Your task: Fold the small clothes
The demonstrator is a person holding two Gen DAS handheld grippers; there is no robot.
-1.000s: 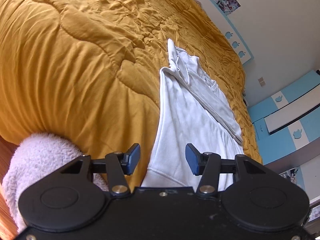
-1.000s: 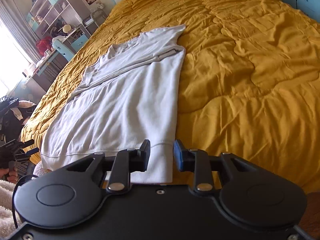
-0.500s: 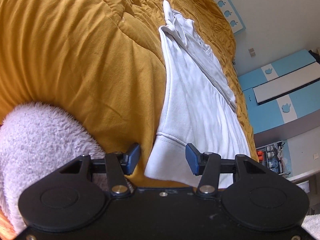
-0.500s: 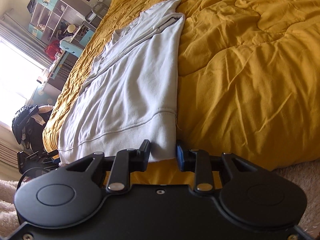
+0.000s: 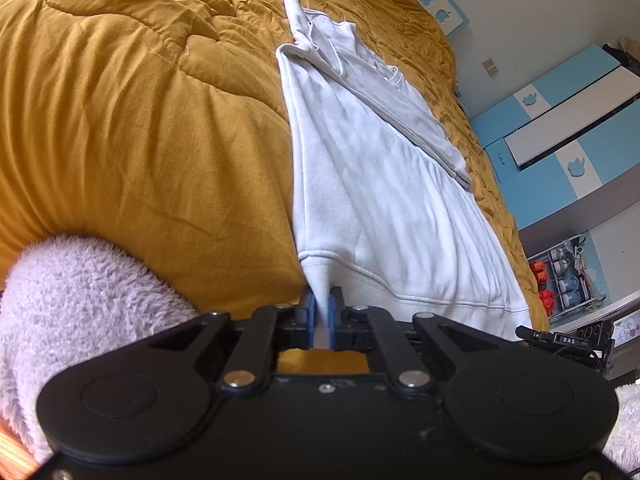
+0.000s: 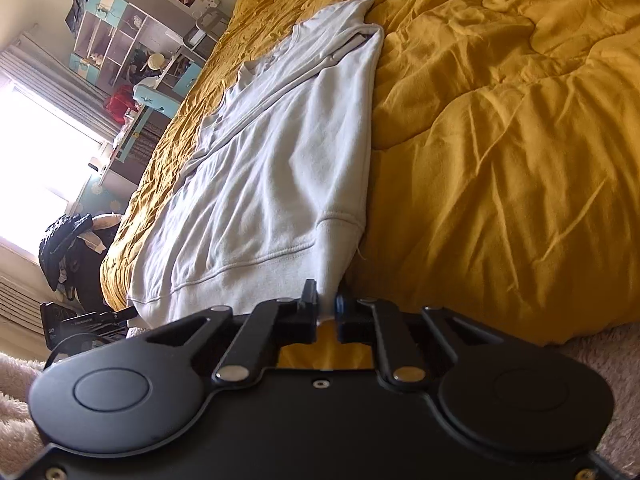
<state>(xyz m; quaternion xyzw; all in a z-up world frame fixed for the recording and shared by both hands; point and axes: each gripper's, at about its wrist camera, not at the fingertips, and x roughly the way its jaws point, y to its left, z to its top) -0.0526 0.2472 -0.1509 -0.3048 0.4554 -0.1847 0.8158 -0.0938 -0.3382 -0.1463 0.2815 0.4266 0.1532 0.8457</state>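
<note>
White sweatshirt (image 5: 384, 200) spread flat along the mustard quilt (image 5: 140, 120), sleeves folded in over the chest, hem at the near edge of the bed. Left gripper (image 5: 319, 312) clamped on one hem corner, cloth pinched between the blue pads. Right gripper (image 6: 328, 306) at the other hem corner, jaws closing with the ribbed band between them and already nipped. Nothing lying on the sweatshirt or crossing it.

Left of the sweatshirt in the left wrist view, a fuzzy lilac sleeve (image 5: 80, 300); right of it, blue and white cupboard doors (image 5: 560, 140) and a small rack of drawers (image 5: 568, 276). Only in the right wrist view: beyond the sweatshirt's far side, a bright window (image 6: 36, 152), shelving (image 6: 120, 40) and a dark bag (image 6: 68, 240).
</note>
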